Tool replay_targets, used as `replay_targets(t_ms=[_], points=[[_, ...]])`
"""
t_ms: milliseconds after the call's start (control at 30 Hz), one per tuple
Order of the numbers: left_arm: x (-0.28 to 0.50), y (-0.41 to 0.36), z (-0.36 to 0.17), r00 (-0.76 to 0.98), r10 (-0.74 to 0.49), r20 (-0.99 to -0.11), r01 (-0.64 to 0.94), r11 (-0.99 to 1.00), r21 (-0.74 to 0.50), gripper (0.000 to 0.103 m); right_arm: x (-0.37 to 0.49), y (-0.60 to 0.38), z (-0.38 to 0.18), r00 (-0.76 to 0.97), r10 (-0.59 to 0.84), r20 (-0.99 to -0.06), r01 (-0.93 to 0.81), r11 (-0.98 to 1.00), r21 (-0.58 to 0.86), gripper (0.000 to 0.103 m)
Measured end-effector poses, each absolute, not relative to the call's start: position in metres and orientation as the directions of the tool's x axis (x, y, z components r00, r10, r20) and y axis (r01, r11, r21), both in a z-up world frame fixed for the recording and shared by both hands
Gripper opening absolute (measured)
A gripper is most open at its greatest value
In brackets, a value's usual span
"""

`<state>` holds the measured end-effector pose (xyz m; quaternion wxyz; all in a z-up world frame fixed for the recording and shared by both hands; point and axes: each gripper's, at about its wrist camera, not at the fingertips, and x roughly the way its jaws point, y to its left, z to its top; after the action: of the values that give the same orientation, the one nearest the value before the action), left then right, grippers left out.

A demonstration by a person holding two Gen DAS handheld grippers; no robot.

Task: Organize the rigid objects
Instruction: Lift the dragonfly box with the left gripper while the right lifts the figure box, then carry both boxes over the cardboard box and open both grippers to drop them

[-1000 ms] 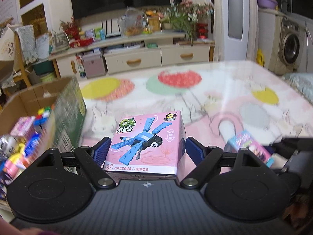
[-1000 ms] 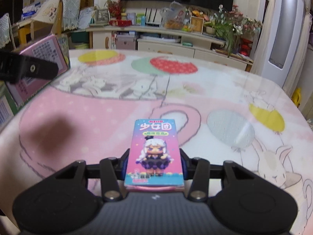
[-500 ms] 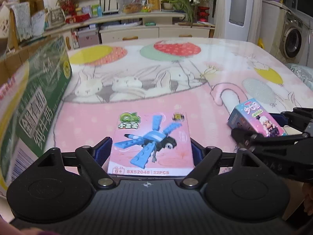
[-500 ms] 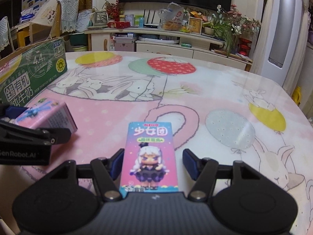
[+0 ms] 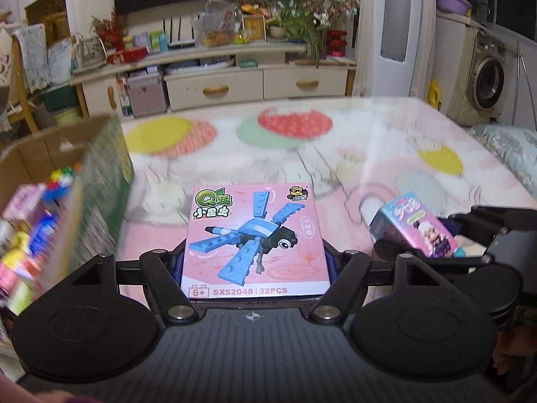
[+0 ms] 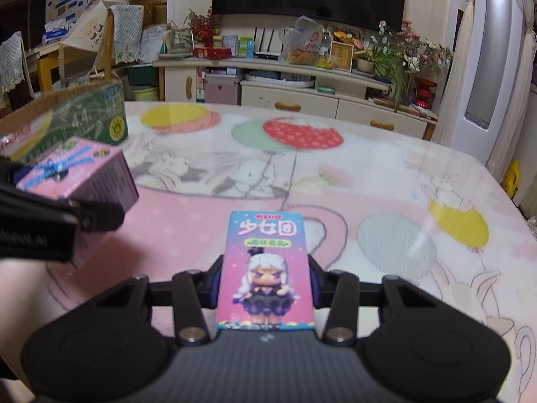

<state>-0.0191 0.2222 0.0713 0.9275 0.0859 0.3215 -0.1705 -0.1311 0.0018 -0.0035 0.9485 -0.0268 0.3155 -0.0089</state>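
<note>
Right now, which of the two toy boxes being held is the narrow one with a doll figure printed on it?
The doll box, clamped in the right gripper. The other, the pink dragonfly box in the left gripper, is wider and nearly square.

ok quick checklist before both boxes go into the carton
1. Left hand-held gripper shut on the dragonfly box: ok; its jaws have just been closing and now press both sides.
2. Right hand-held gripper shut on the doll box: ok.
3. Both boxes lifted off the table: ok, judging by the right wrist view.
4. Carton open on top: ok, toys show inside.
5. Room left inside the carton: cannot tell, the view is blurred.
6. The two grippers apart from each other: ok, but close.
</note>
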Motion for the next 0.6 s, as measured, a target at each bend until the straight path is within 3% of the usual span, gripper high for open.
replay_targets(t_ms=[333,600], points=[[-0.015,0.28,0.14,0.834,-0.211,-0.511,0.265,0.964,0.035,0.088,-0.122,0.04,0.053,0.839,0.076,-0.539,-0.1,0.995,-0.016,0.045],[0.01,0.344,0.153,0.876,-0.032,-0.481,0.044,0.999,0.013,0.088,-0.085,0.088,0.096,0.845,0.224,-0.486,-0.229,0.972,0.05,0.045]])
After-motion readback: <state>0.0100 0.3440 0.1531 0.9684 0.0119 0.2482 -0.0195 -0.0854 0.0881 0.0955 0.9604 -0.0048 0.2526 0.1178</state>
